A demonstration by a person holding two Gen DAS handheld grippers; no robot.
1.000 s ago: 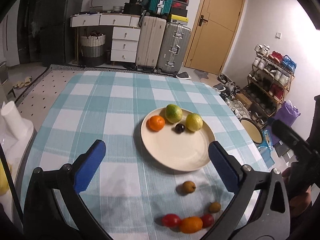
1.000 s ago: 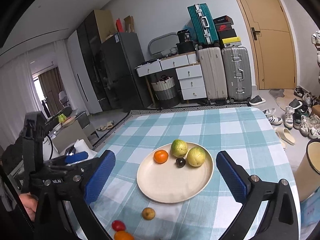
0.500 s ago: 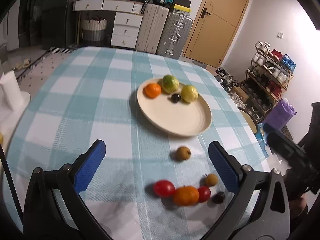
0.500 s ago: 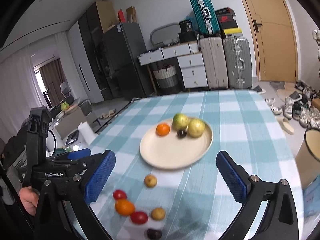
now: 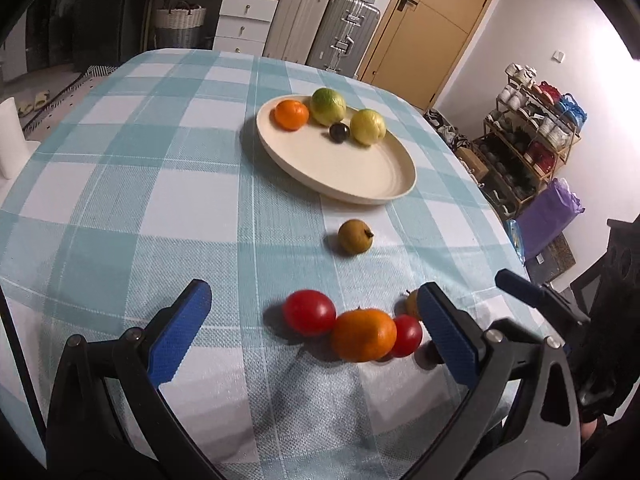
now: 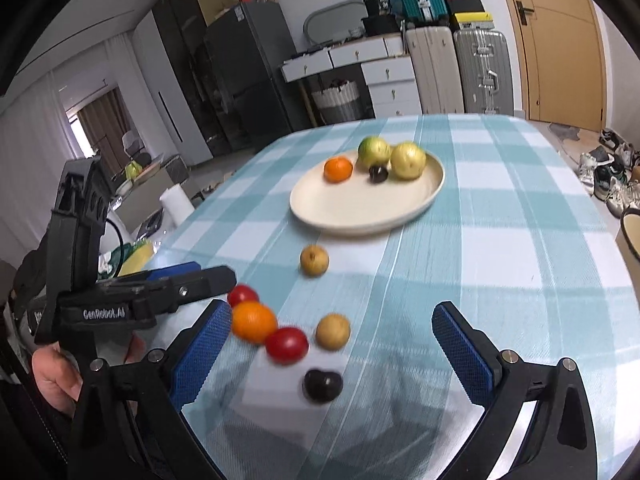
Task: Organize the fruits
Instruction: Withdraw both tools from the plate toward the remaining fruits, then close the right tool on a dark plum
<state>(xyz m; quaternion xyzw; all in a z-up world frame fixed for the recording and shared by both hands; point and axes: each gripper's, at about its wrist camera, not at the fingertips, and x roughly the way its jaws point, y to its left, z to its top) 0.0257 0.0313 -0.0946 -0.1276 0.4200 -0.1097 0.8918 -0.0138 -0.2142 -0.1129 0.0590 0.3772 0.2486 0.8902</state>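
Observation:
A cream plate on the checked cloth holds an orange, a green fruit, a yellow fruit and a dark plum. Loose on the cloth lie a brown fruit, two red tomatoes, an orange, a second brown fruit and a dark plum. My left gripper is open around the near cluster. My right gripper is open above the dark plum and red tomato.
The table's right edge drops to the floor, with a shoe rack and a purple bag beyond. Suitcases, drawers and a door stand behind the table. The left gripper's body shows at left in the right wrist view.
Both grippers have dropped and come nearer to the loose fruit at the table's near edge. The plate now lies farther up in both views. Both stay open.

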